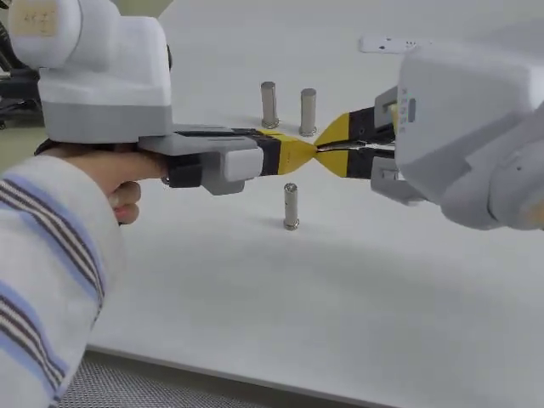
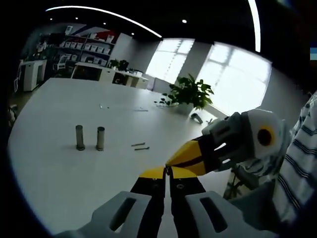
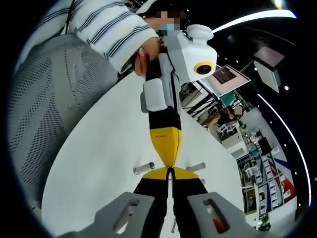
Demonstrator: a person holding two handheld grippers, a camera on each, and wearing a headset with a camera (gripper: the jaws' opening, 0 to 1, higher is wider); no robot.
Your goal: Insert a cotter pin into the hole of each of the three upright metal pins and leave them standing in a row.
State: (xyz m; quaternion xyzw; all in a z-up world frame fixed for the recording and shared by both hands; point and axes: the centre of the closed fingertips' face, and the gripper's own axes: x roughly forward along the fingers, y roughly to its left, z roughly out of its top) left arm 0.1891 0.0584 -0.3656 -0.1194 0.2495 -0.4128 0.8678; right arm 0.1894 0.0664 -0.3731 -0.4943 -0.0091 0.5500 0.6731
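Note:
Three upright metal pins stand on the white table (image 1: 255, 314): two at the back (image 1: 269, 104) (image 1: 308, 111) and one nearer (image 1: 291, 206). My left gripper (image 1: 311, 153) comes in from the left and my right gripper (image 1: 323, 153) from the right. Their yellow tips meet nose to nose above the table, between the back pair and the near pin. Both stand shut. A thin silvery cotter pin (image 1: 361, 146) lies along the right jaws. Two more cotter pins (image 2: 140, 146) lie flat right of the back pins (image 2: 79, 137) (image 2: 100, 138). The left gripper (image 3: 171, 161) meets my right gripper (image 3: 170, 171).
A small white device (image 1: 391, 44) lies at the far right of the table. The table's front edge (image 1: 212, 370) runs low across the head view, with a grey mesh chair (image 3: 54, 99) beside it. A hand in a striped sleeve (image 1: 51, 280) holds the left gripper.

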